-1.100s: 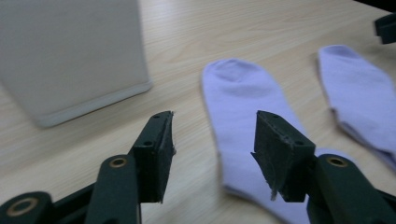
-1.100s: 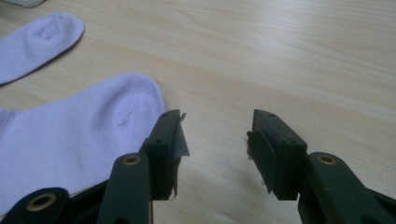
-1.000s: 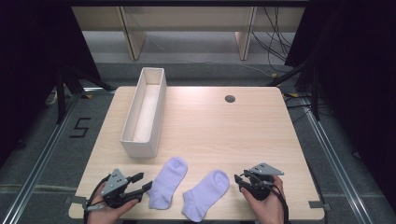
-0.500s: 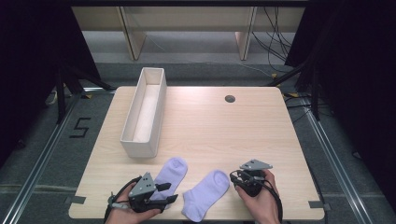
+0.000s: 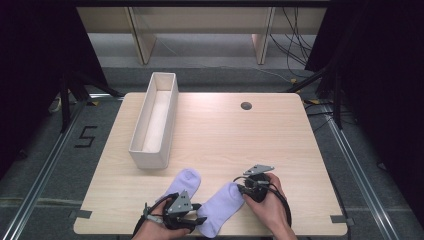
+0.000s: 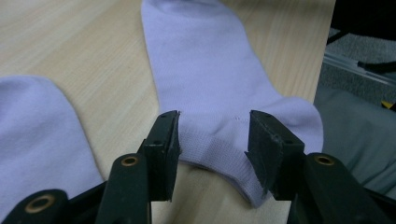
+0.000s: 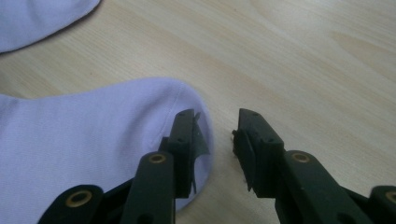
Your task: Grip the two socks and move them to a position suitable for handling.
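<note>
Two lavender socks lie near the front edge of the table. My left gripper [image 5: 200, 220] reaches across the left sock [image 5: 183, 183] to the cuff end of the right sock [image 5: 219, 209]. Its open jaws have just been closing and straddle that cuff [image 6: 219, 93] without pressing it. The left sock [image 6: 37, 135] lies beside that gripper. My right gripper [image 5: 241, 189] is at the toe of the right sock [image 7: 84, 140]. Its jaws [image 7: 215, 116] have also just been closing and stand open, one over the toe, the other over bare wood. The left sock [image 7: 42, 18] lies beyond.
A long white open box [image 5: 155, 120] stands on the left half of the wooden table [image 5: 225, 135], running front to back. A small dark round hole [image 5: 246, 106] is near the far edge. The table's front edge lies just below both hands.
My left gripper has slid right from the table's left front corner to the right sock's cuff. My right gripper has shifted left to that sock's toe. Both pairs of jaws have narrowed.
</note>
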{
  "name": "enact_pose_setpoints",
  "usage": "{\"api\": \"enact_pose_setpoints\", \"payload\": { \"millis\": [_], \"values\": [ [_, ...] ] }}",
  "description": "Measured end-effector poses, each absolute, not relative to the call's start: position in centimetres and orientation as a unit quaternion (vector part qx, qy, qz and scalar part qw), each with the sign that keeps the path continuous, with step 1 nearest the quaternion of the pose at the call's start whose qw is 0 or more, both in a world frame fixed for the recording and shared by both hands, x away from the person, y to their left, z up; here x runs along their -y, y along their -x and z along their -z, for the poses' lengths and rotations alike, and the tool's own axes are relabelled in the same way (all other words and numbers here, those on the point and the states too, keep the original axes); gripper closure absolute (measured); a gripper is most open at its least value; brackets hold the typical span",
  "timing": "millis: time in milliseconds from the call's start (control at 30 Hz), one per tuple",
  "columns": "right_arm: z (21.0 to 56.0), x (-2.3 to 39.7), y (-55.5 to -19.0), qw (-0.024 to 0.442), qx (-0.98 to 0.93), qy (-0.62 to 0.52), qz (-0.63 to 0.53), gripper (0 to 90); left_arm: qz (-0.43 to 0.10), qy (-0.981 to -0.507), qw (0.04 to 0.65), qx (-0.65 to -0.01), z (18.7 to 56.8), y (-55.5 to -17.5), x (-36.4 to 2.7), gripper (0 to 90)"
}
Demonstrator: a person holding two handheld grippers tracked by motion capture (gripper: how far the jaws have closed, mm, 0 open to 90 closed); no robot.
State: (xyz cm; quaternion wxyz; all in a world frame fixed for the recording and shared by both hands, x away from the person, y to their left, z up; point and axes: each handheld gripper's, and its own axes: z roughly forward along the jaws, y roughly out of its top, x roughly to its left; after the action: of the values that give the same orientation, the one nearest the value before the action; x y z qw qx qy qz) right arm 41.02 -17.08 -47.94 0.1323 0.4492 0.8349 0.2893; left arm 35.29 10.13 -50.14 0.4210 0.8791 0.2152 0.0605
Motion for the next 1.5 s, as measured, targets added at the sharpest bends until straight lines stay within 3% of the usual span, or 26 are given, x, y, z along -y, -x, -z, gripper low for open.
{"api": "enact_pose_setpoints", "payload": {
  "millis": [133, 433, 600, 900, 1200, 1333, 1500],
  "values": [
    [48.2, 16.9, -41.3, 0.13, -0.84, -0.445, -0.282, 69.4, -0.069, -0.882, 0.417, -0.208, 50.5, -35.4, -10.0, 56.9],
    [48.4, 16.7, -41.2, 0.102, -0.838, -0.458, -0.279, 87.3, -0.101, -0.896, 0.387, -0.193, 50.2, -35.7, -10.0, 77.2],
    [48.2, 16.8, -41.1, 0.096, -0.833, -0.466, -0.284, 89.2, -0.103, -0.902, 0.373, -0.193, 49.9, -36.4, -9.9, 83.3],
    [45.6, 18.1, -39.4, 0.108, -0.811, -0.482, -0.314, 89.0, -0.117, -0.905, 0.372, -0.172, 48.1, -40.2, -9.9, 83.4],
    [46.0, 19.6, -37.2, 0.094, -0.801, -0.514, -0.291, 88.3, -0.103, -0.926, 0.343, -0.121, 48.4, -42.1, -8.3, 82.2],
    [46.8, 19.6, -37.0, 0.09, -0.801, -0.521, -0.279, 80.0, -0.114, -0.911, 0.371, -0.141, 48.1, -41.4, -8.6, 70.7],
    [45.1, 19.6, -37.4, 0.128, -0.799, -0.507, -0.298, 72.8, -0.144, -0.893, 0.393, -0.165, 45.9, -39.9, -11.7, 60.4]
  ]
}}
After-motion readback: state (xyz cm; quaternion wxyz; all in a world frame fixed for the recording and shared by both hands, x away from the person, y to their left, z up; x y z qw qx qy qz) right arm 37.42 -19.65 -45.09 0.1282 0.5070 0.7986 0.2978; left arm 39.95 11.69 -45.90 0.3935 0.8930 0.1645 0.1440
